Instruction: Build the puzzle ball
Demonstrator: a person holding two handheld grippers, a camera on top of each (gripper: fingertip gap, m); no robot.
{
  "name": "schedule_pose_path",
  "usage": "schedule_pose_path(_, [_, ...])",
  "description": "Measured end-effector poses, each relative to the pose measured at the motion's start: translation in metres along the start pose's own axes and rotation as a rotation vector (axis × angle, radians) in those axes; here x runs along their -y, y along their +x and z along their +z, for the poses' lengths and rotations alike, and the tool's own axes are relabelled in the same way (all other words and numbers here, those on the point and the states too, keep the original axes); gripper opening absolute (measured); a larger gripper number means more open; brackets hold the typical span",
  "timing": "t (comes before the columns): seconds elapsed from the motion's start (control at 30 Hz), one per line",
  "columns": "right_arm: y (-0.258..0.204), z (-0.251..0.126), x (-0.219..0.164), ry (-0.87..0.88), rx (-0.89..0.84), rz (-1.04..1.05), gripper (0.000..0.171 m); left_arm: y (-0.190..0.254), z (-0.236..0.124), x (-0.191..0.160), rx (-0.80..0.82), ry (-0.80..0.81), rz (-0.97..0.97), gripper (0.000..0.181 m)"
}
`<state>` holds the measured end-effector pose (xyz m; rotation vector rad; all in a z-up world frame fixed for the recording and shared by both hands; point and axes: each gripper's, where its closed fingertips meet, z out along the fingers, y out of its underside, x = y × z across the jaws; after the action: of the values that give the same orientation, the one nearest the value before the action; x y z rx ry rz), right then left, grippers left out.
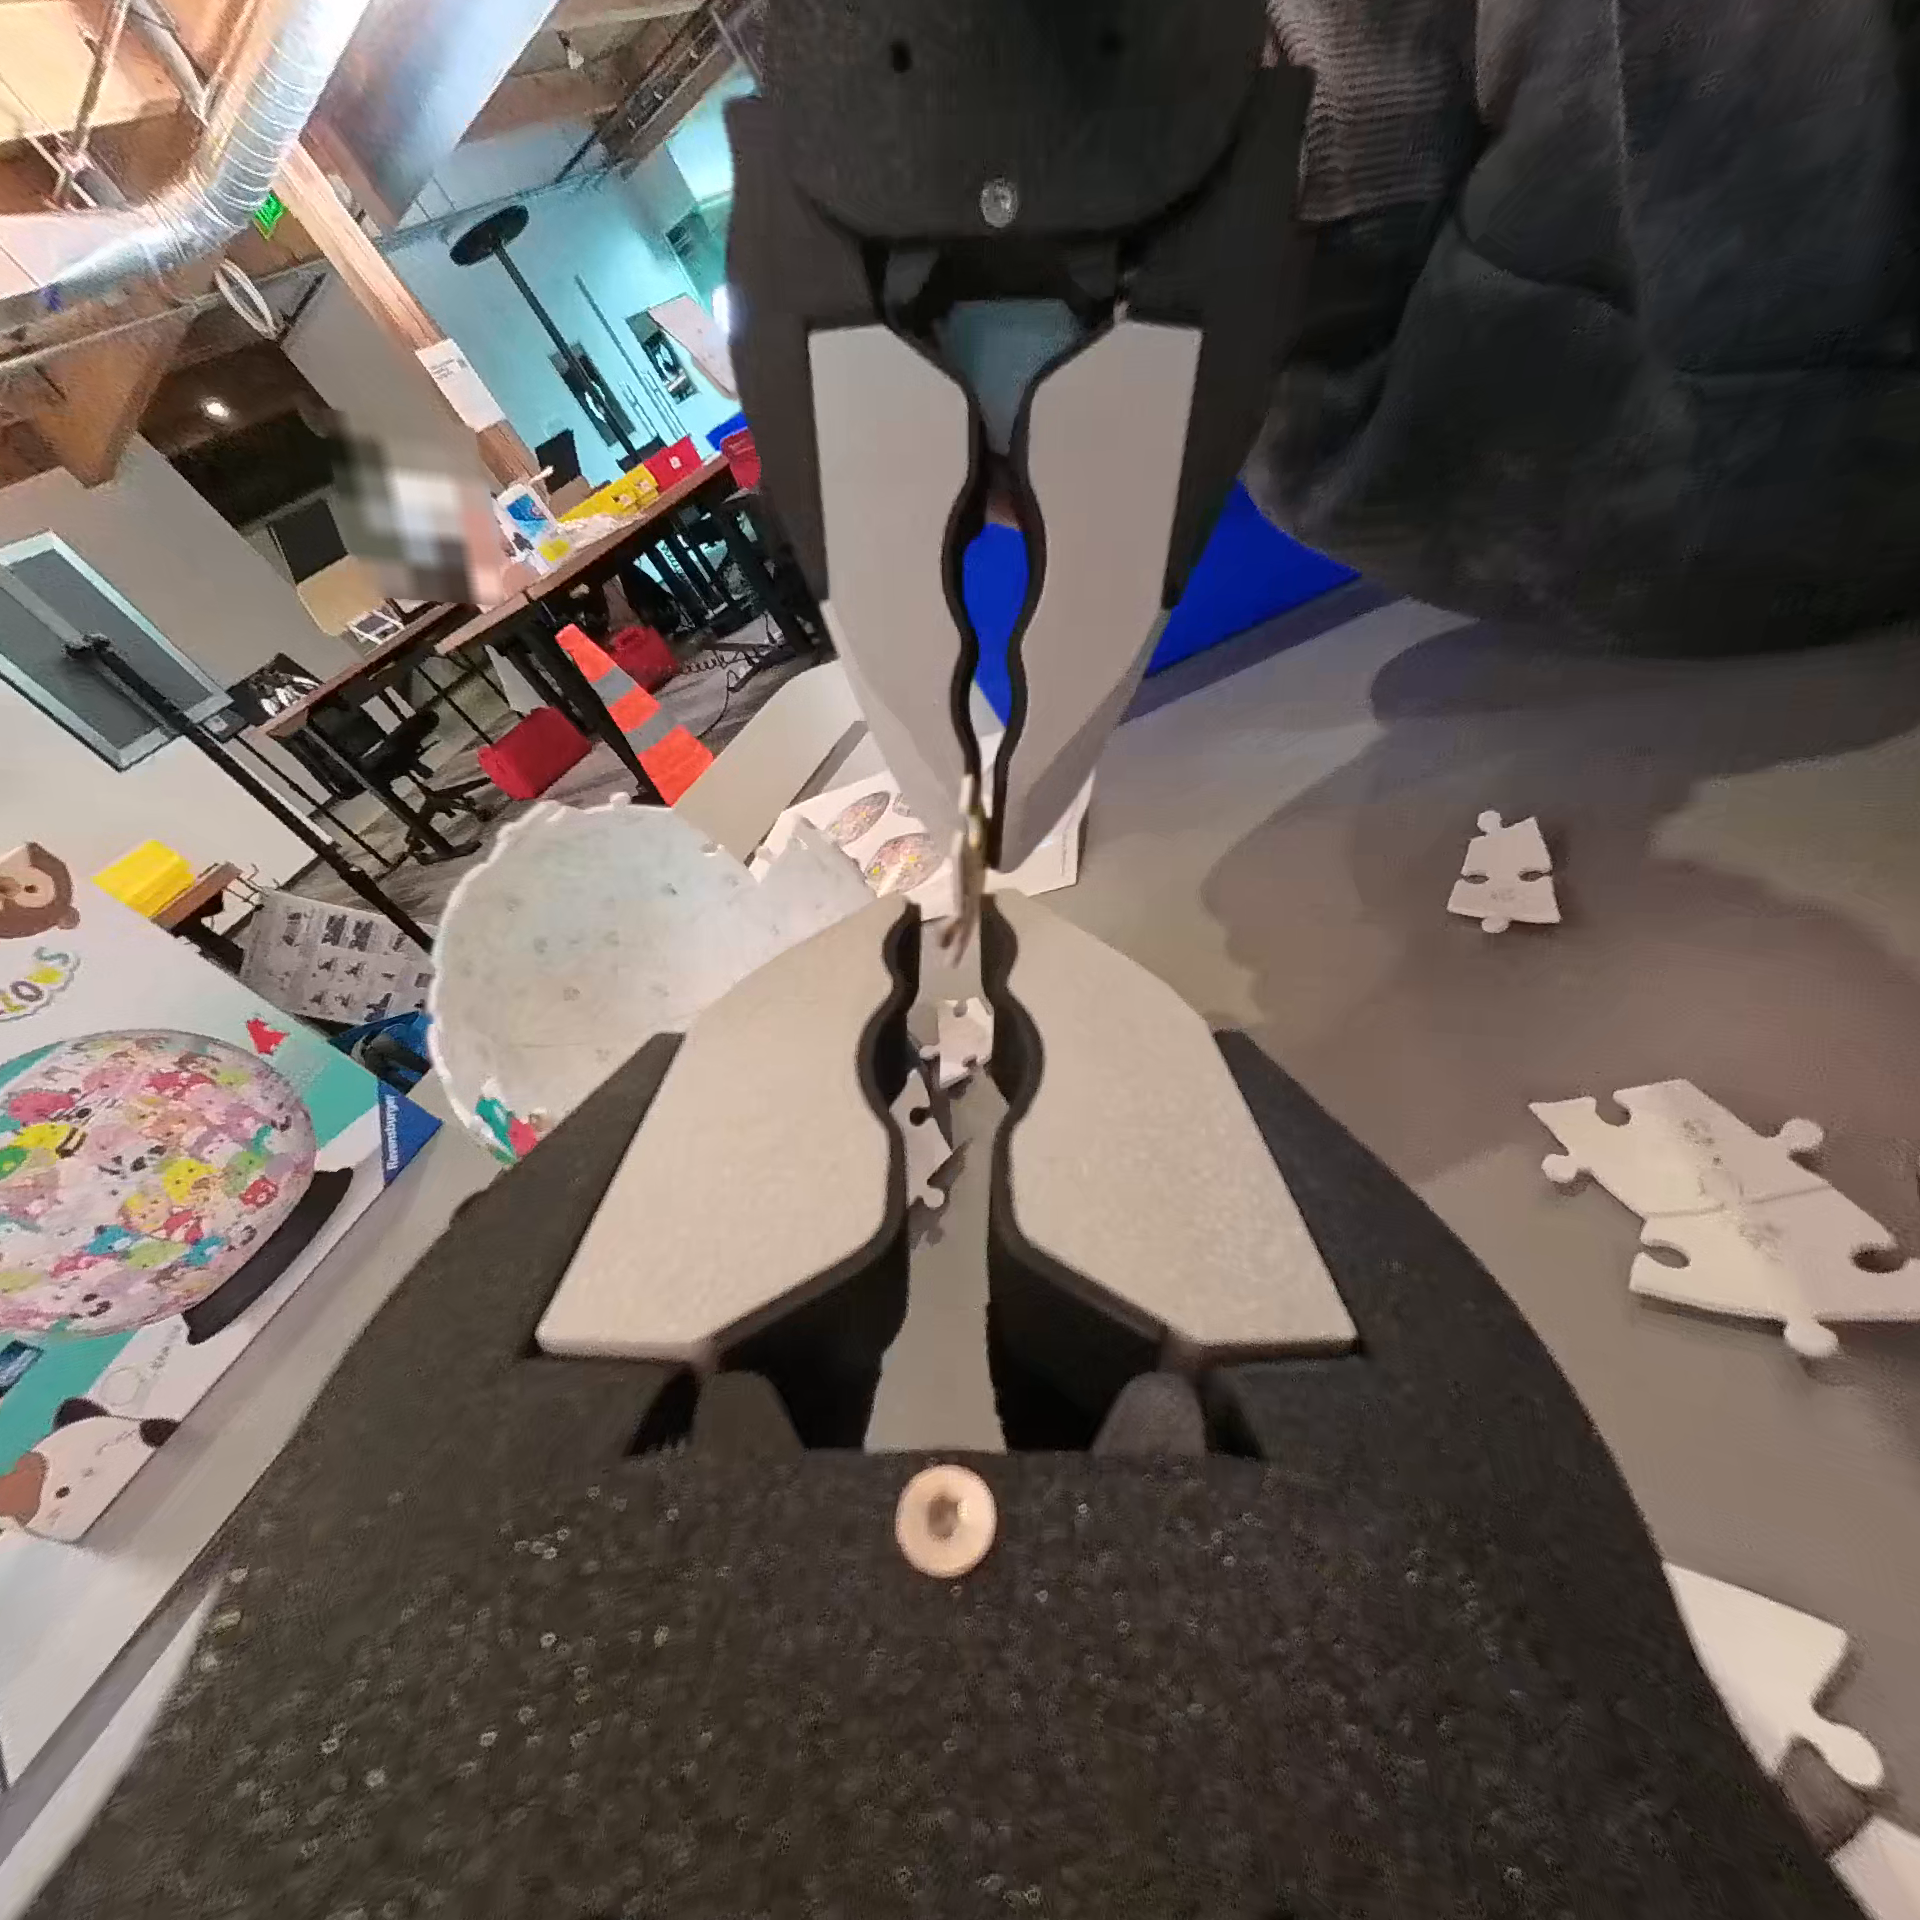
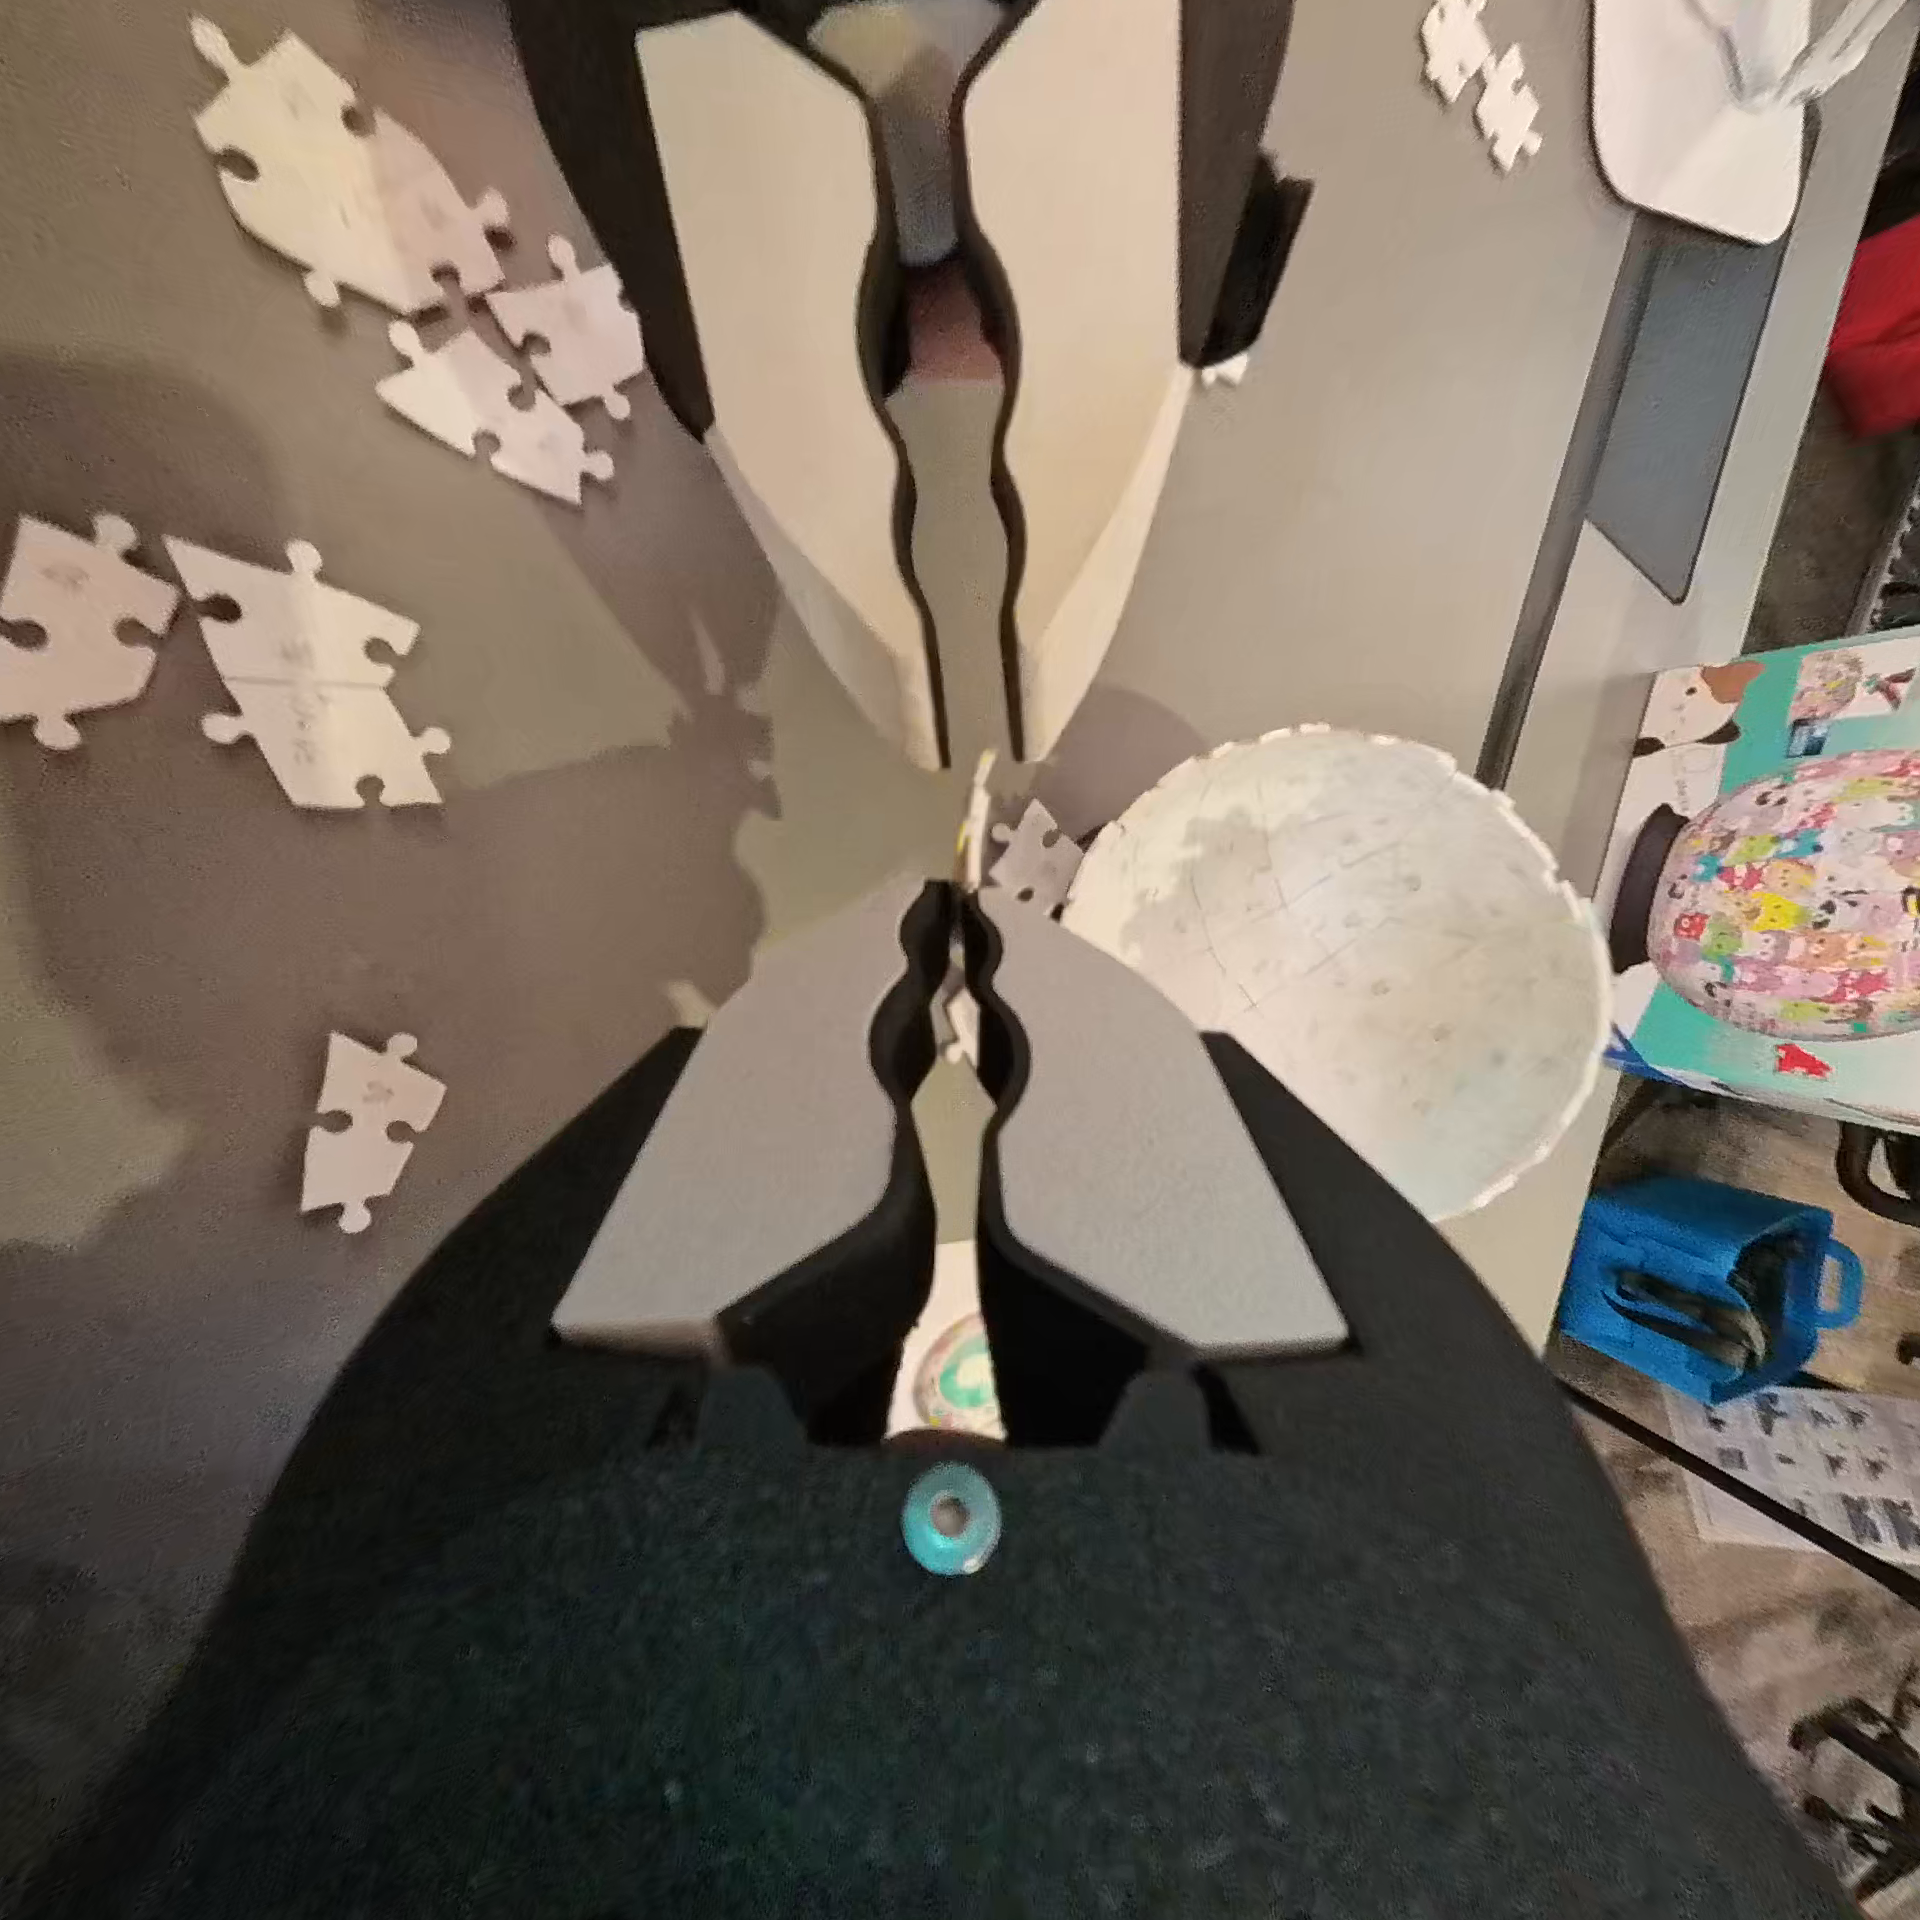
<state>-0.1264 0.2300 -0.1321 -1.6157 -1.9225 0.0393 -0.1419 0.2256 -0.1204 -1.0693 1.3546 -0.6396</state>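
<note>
The left tongs [image 1: 951,914] and right tongs [image 2: 961,883] meet tip to tip, both narrow, pinching one piece [image 1: 971,831] edge-on between them. The half-built ball [image 2: 1340,956] lies on the worktop [image 2: 582,831] just beside. This looks like a handover; next, one pair must let go.

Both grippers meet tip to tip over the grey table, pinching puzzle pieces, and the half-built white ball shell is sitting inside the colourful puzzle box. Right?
Not quite. The half-built white puzzle ball shell sits on the grey table, beside the colourful puzzle box, not inside it; the right wrist view shows this. The rest holds: left gripper and right gripper meet tip to tip, pinching small puzzle pieces.
</note>
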Motion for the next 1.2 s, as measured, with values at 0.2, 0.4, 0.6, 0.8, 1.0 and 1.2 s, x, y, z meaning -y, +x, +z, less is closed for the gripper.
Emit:
schedule_pose_path(0.2, [0.002,-0.001,-0.007,-0.029,-0.006,0.011,0.003,0.002,0.01,-0.006,-0.001,-0.078,0.024,0.004])
schedule_pose_path(0.4, [0.011,-0.005,-0.01,0.074,-0.008,0.137,0.012,0.0,0.02,-0.008,0.0,-0.148,0.014,0.002])
schedule_pose_path(0.6, [0.019,-0.018,-0.029,0.242,-0.146,0.471,0.032,-0.01,0.026,-0.02,-0.003,-0.233,-0.15,0.001])
schedule_pose_path(0.8, [-0.005,-0.018,-0.054,0.343,-0.456,0.593,0.031,-0.015,0.035,-0.042,-0.007,-0.424,-0.214,0.001])
schedule_pose_path(1.0, [-0.007,-0.01,-0.063,0.259,-0.641,0.359,0.027,-0.012,0.046,-0.055,0.02,-0.574,-0.2,0.002])
schedule_pose_path(1.2, [-0.009,0.008,-0.089,0.142,-0.656,0.329,0.027,-0.014,0.046,-0.055,0.042,-0.531,-0.124,0.002])
